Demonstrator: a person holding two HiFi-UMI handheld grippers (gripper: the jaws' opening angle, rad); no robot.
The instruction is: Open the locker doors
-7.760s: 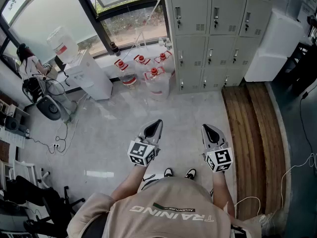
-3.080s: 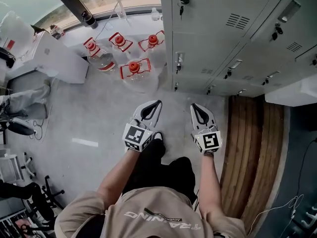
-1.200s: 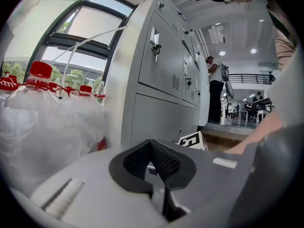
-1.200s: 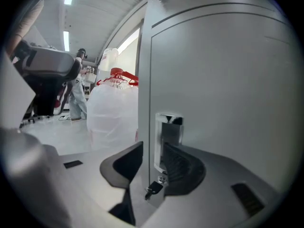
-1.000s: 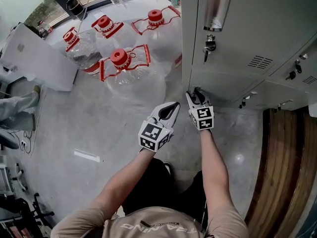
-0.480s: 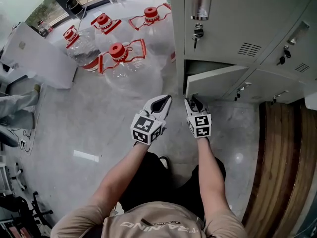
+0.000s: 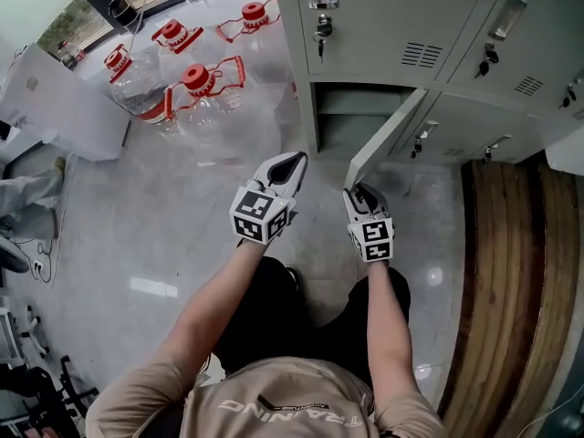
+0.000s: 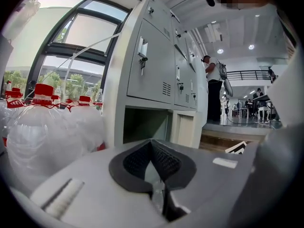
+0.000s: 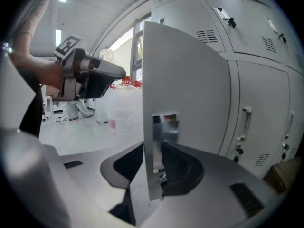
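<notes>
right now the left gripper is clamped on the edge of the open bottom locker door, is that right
Not the left. It is the right gripper that is clamped on the edge of the open bottom locker door; the right gripper view shows the door's edge between its jaws. The left gripper holds nothing, and its jaws are together.

Seen from the person, the locker bank stands from twelve to two o'clock. Its bottom-left compartment lies at twelve. The locker door angles out of it toward the person, hinged on its right side. The door's free edge sits between the jaws of the right gripper at one o'clock. The left gripper is near it at eleven, apart from the door, jaws together on nothing. Water jugs crowd the floor at ten to eleven, left of the lockers. Wooden boards lie at three.
</notes>
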